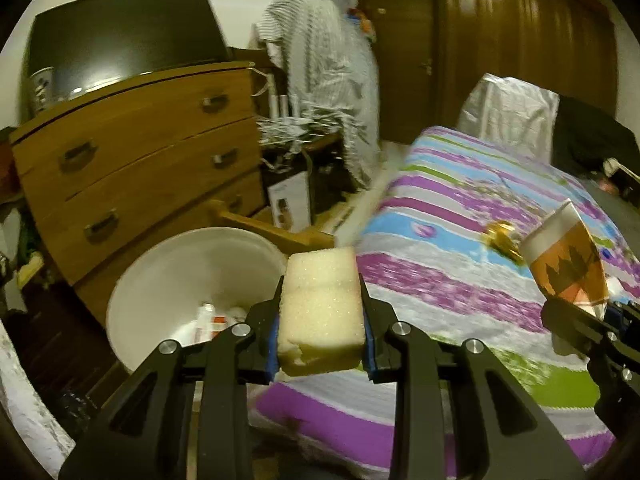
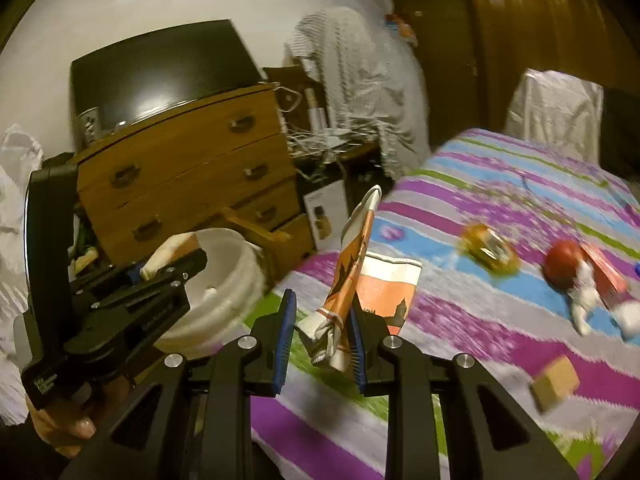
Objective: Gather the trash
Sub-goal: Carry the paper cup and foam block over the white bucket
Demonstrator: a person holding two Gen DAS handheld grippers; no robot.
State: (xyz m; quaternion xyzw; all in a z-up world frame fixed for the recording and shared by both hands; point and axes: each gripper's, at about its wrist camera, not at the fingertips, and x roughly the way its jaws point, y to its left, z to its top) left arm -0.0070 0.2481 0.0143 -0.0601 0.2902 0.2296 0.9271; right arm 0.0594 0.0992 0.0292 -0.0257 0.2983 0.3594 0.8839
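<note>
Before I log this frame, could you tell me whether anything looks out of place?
Yes: wrappers lie strewn on the striped bedspread, a gold one and a red one, beside a small box. The right claw looks wide open, its orange wrapper touching only one pad.

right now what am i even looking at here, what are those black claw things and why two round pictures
Each black claw is a hand-held gripper carried by a person; a fisheye camera on each looks along its fingers, hence two round pictures. The left hand-held gripper is shut on a foam sponge, near a white bucket holding some trash. The right hand-held gripper holds a crumpled orange and white paper bag, though its left pad stands apart from the bag. Both hover over a striped bedspread with scattered litter: a yellow wrapper, a red ball-like item and a small brown box.
</note>
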